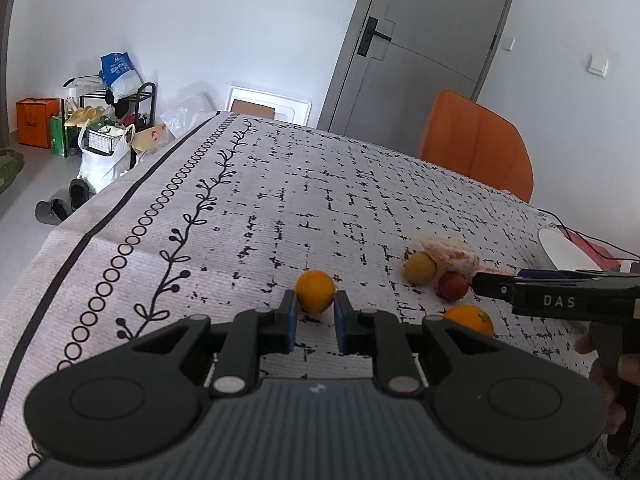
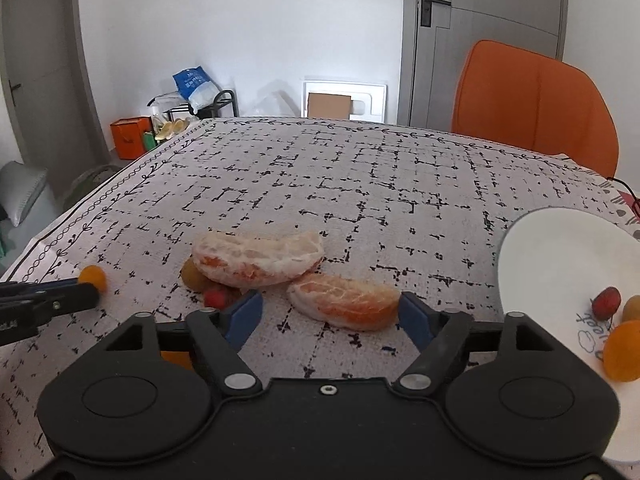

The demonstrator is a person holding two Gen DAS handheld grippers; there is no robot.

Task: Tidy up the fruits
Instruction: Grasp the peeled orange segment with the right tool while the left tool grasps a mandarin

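Right gripper (image 2: 328, 312) spread wide, nothing clamped; lower peeled citrus segment (image 2: 346, 300) framed between blue pads, judged as line-up for pick; second, larger segment (image 2: 258, 258) lies just behind, leaning over yellowish fruit (image 2: 191, 276) and red fruit (image 2: 216, 298). White plate (image 2: 560, 260) at right already carries 3 small fruits near its rim, so judged collection point. Left gripper (image 1: 316, 312) narrowed to minimum, empty; small orange fruit (image 1: 315, 290) sits just past its tips, seemingly nudged or awaited; tablecloth (image 1: 280, 200) bears remaining fruit.
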